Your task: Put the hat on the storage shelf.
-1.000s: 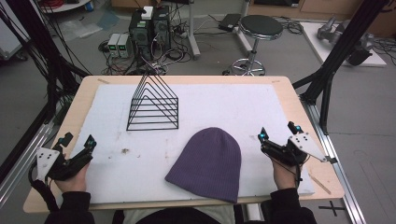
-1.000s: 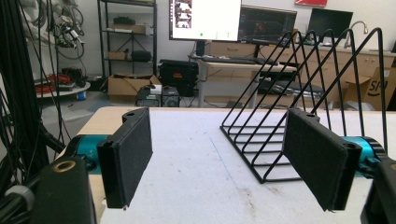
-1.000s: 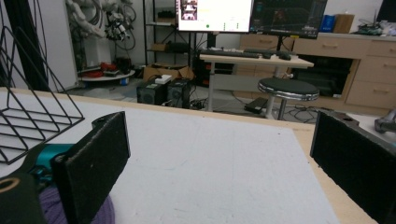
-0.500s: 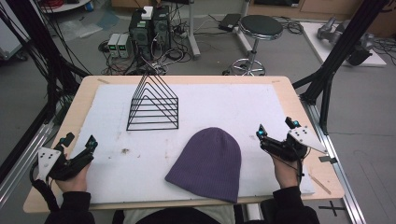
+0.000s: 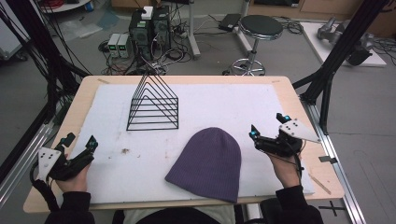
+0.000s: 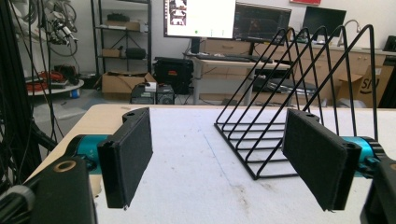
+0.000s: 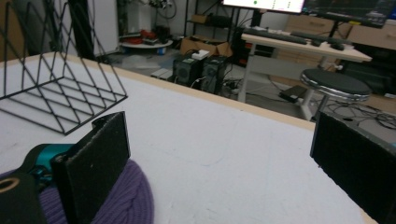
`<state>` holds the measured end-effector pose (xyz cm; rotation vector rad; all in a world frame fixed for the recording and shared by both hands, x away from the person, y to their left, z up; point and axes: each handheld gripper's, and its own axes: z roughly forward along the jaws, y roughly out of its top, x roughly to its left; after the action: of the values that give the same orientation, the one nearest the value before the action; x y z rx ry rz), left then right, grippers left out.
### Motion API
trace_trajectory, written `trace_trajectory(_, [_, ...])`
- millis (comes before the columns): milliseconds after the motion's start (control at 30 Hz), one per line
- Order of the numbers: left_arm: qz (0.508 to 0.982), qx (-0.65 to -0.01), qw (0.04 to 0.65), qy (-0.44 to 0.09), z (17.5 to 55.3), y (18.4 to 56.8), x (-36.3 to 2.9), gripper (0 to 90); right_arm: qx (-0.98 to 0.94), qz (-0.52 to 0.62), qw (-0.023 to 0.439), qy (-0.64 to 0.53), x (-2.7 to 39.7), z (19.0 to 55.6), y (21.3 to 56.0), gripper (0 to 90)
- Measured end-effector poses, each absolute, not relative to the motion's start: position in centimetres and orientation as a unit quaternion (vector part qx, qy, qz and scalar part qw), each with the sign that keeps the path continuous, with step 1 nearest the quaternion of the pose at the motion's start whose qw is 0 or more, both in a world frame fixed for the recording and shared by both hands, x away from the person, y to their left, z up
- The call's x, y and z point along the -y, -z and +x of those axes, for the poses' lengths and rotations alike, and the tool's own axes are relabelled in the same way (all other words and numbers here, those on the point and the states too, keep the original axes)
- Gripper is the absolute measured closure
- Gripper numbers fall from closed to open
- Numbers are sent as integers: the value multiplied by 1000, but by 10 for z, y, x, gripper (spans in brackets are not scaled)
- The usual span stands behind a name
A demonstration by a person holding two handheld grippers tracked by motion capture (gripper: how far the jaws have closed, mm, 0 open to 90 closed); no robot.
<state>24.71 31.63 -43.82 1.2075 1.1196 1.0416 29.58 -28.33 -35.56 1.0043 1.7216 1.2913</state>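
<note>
A purple knit beanie lies flat on the white mat that covers the wooden table, at the near middle of the mat, its rounded crown pointing away from the person and its open hem toward the near edge. All positions below are given relative to this beanie. Beyond it and to the left stands a black wire rack of triangular frames, upright on the mat and well apart from the beanie. The left gripper is well to the left of the beanie, near the mat's left edge, held in the person's left hand; in the left gripper view its jaws stand wide apart with nothing between them, and the wire rack appears ahead through the gap, together with bare mat. The right gripper is just to the right of the beanie, close to its right edge but not touching it in the high view, held in the person's right hand. In the right gripper view its jaws are likewise wide apart and empty; the beanie shows at the bottom left, beside and partly behind one jaw, while the rack stands farther off at upper left. A small brown stain marks the mat to the left of the beanie, between it and the left gripper. Beyond the table, on the floor, are a round black stool and computer cases with cables.
</note>
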Motion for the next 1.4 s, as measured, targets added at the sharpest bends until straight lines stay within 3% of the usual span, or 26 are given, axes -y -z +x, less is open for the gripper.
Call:
trace_trajectory(367, [521,-463,567,-438,248,438,-313,250,-707,365,364,-484,261,310,358,38])
trace_trajectory(1400, [527,-463,567,-431,249,439,-313,255,-797,426,235,-358,228,339,394,39])
